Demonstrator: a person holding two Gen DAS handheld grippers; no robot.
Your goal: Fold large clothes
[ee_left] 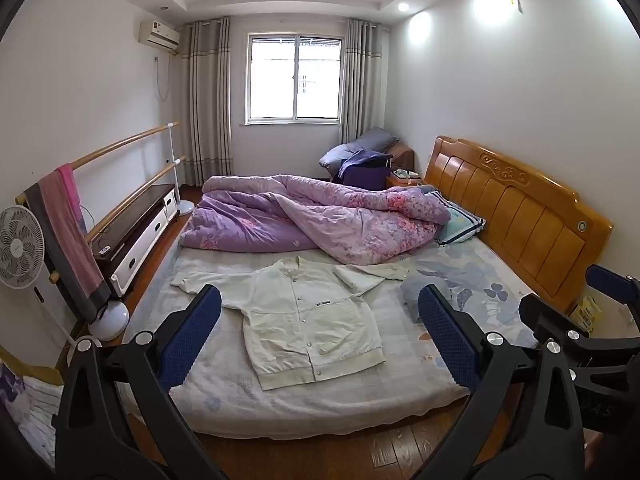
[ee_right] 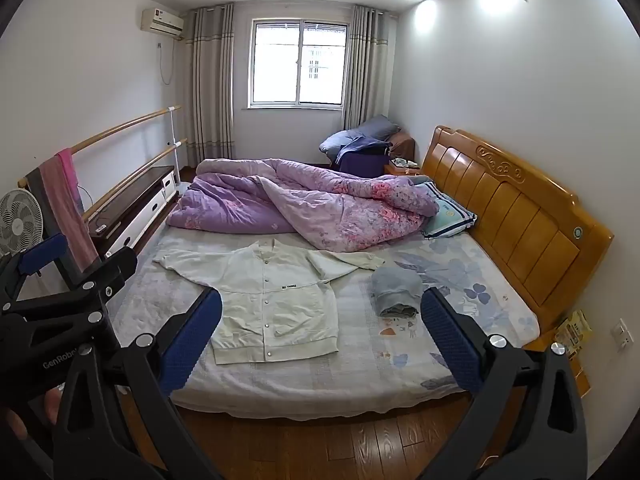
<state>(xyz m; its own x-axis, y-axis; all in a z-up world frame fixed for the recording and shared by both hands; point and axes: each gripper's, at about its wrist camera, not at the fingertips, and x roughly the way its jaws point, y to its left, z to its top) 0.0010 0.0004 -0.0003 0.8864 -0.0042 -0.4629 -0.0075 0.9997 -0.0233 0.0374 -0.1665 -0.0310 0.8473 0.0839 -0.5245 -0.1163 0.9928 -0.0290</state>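
So it's a bedroom, with a big bed [ee_left: 224, 396] on a dark wood floor [ee_right: 320, 444] and a carved wooden headboard [ee_left: 520, 216] against the right wall. A pale floral sheet covers the mattress. A rumpled purple quilt [ee_left: 312, 216] is heaped across the far half, with a striped pillow [ee_left: 460, 224] poking out by the headboard. At the far end there's a window [ee_left: 296, 80] between grey curtains, an air conditioner [ee_left: 159, 34] high on the left wall, and two wooden rails along that wall with a pink towel [ee_left: 66, 224] draped over them. A white fan [ee_left: 20, 248] stands near the foot.

The cream jacket [ee_left: 308, 320] lies flat and buttoned on the near half of the bed, sleeves spread out, collar toward the quilt. Just to its right sits a small folded grey bundle [ee_right: 398, 288].

The left claw [ee_left: 320, 332] and right claw [ee_right: 320, 336] are both spread wide, holding nothing, hanging above the near edge of the bed and apart from the jacket.

The right view shows the bundle whole and a wall socket [ee_right: 622, 334] low on the right; in the left view a blue pad half hides the bundle. The left view catches a corner of other bedding at lower left
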